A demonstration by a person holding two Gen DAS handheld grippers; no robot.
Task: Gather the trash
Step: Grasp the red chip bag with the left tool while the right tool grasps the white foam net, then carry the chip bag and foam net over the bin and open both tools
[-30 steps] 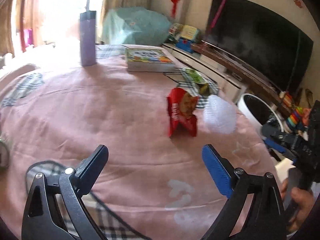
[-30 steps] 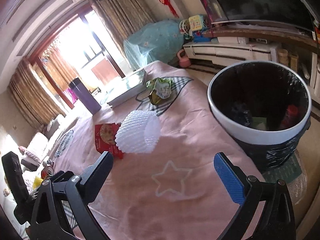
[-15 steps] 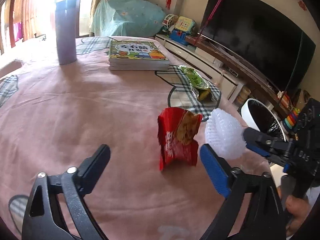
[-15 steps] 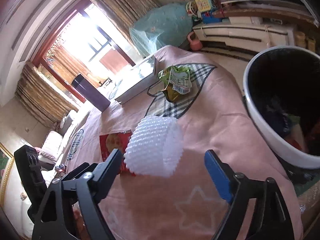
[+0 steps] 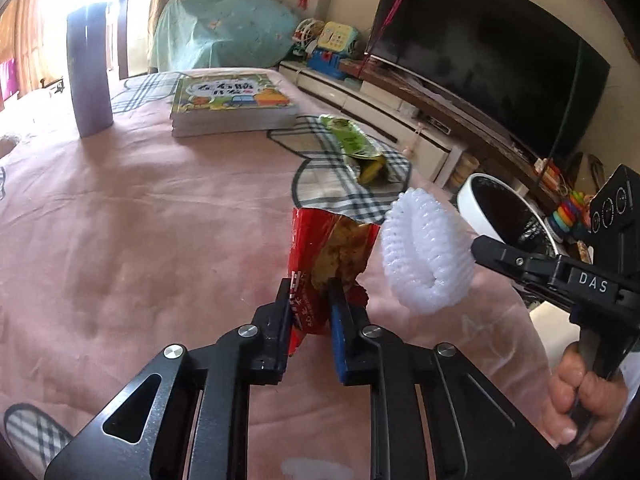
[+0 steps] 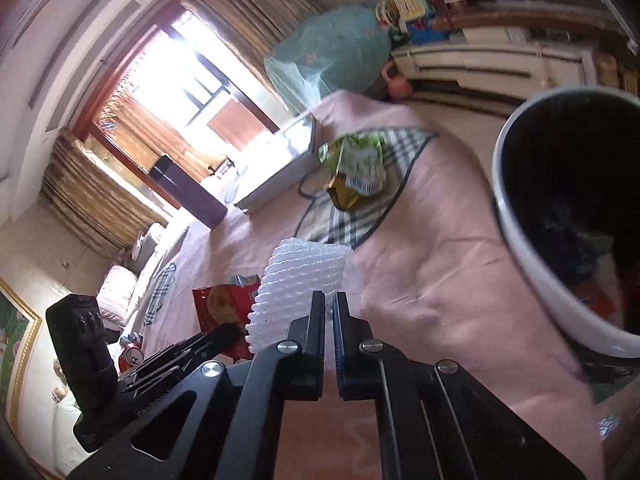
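Note:
My left gripper (image 5: 310, 292) is shut on the lower end of a red snack wrapper (image 5: 328, 252) on the pink tablecloth. My right gripper (image 6: 330, 300) is shut on a white foam fruit net (image 6: 300, 284), which also shows in the left wrist view (image 5: 424, 256) just right of the red wrapper (image 6: 220, 304). A green snack wrapper (image 5: 356, 148) lies farther back on a plaid patch; it also shows in the right wrist view (image 6: 356, 168). A white-rimmed trash bin (image 6: 520, 264) with a black liner stands off the table's right edge, with trash inside.
A stack of children's books (image 5: 228, 104) and a purple tumbler (image 5: 90, 68) stand at the back of the table. A drink can (image 6: 130, 354) lies at the left. A TV (image 5: 488, 56) and its low cabinet run along the right wall.
Both grippers have closed: the left on the red wrapper, the right on the foam net. Both moved forward to these items; half a second ago they were open.

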